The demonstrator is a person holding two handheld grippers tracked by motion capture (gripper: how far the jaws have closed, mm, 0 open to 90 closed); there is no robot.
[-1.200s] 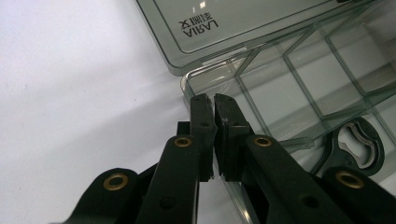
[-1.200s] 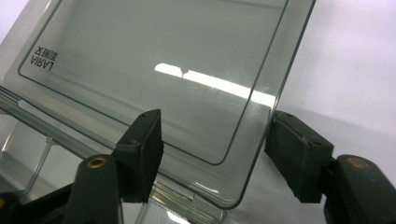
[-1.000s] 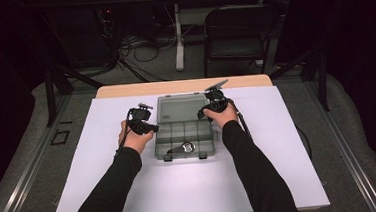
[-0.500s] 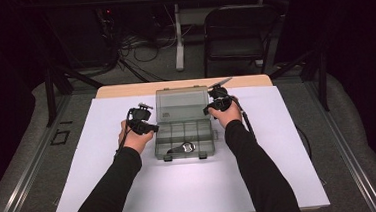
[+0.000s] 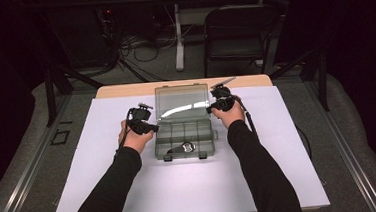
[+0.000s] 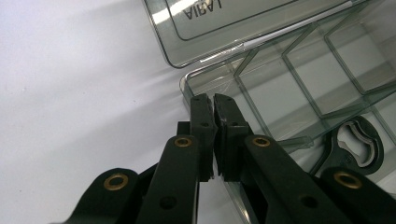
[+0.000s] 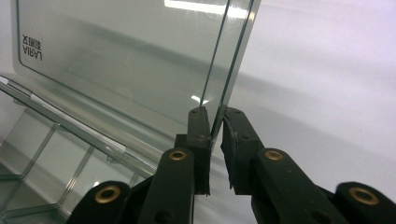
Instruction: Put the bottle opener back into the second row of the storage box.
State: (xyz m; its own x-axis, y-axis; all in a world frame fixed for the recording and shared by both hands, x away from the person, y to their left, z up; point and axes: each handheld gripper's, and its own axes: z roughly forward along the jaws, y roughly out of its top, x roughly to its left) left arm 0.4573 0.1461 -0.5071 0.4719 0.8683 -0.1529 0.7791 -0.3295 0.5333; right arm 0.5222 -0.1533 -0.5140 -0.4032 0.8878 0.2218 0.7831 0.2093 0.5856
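A clear plastic compartment box point(image 5: 184, 155) lies mid-table with its lid point(image 5: 182, 102) swung open toward the far side. A black bottle opener point(image 5: 181, 148) rests in a front compartment, also seen as the opener point(image 6: 359, 144). My left gripper point(image 5: 153, 129) is shut on the box's left wall point(image 6: 187, 86), jaws point(image 6: 213, 100) pinching the thin plastic. My right gripper point(image 5: 209, 107) is at the lid's right edge; its jaws point(image 7: 214, 114) have just been closing, and now the pads press on the lid point(image 7: 116, 60) rim between them.
A white sheet point(image 5: 81, 183) covers the table, with open room left, right and in front of the box. Its wooden far edge point(image 5: 125, 90) lies just behind the lid. A folding chair point(image 5: 236, 32), cables and table legs stand on the floor beyond.
The right hand has shifted slightly to the right along the lid's edge. The left hand and the box base have kept their place.
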